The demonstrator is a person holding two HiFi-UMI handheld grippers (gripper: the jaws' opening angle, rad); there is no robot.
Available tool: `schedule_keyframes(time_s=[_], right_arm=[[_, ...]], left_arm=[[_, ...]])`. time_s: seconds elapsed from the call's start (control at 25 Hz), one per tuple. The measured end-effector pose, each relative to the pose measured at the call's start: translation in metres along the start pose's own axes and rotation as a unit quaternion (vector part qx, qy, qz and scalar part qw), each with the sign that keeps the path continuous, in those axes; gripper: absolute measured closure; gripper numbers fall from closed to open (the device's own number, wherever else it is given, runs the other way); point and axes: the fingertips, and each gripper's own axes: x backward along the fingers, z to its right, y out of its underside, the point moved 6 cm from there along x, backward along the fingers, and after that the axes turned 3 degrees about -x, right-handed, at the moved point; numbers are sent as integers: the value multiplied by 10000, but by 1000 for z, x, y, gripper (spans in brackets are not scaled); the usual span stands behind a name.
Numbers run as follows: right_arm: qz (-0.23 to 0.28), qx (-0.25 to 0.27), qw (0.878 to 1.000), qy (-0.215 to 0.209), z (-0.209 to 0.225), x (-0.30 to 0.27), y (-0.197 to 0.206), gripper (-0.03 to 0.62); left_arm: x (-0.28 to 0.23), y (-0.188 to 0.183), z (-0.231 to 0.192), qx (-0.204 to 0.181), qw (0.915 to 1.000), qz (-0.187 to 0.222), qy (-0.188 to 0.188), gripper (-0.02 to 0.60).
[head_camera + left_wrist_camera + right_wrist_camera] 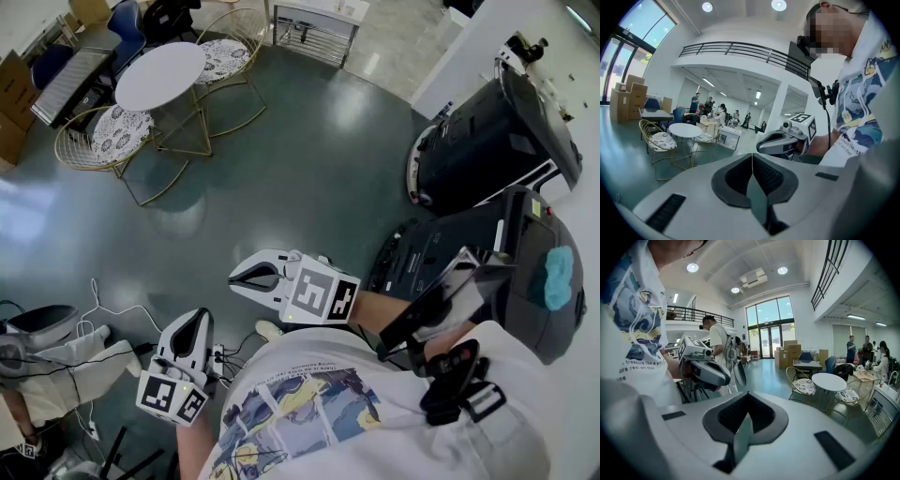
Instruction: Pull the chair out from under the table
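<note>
Both jaws pressed together, nothing in them. Left gripper [198,319] & right gripper [236,277] are held close to my chest, well apart from the target.

Gold wire chair [98,141] w/ patterned cushion sits at the edge of the round white tabletop [159,75], far across the floor [309,159]. A second chair [225,52] is at the far side.

Step in hand, I reckon: approach. Walk over first, spread one pair of jaws, take the backrest's top wire. Pull straight back & low so the thin legs don't snag the table's gold base.

Floor's dark, glossy, smooth, so the chair should slide but may skid. Cables [103,309] by my feet = trip risk. Big open hall w/ cardboard boxes [790,350], people [851,348] far off.
</note>
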Motion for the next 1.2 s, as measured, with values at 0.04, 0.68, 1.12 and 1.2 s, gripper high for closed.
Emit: schedule_keyframes(time_s=[0.04, 0.68, 1.12, 1.2], right_arm=[[-13, 11, 10000, -11, -4, -6, -2, 585], [-78, 219, 9996, 148, -18, -55, -21, 513], [238, 562, 9966, -560, 167, -118, -72, 503], [298, 750, 9944, -679, 208, -136, -78, 503]], left_arm=[[6, 0, -3, 22, 10000, 51, 37, 571], [46, 15, -39, 194, 9981, 570, 153, 571], [-50, -56, -162, 114, 9948, 517, -874, 571], [-73, -65, -194, 92, 9927, 568, -1059, 571]])
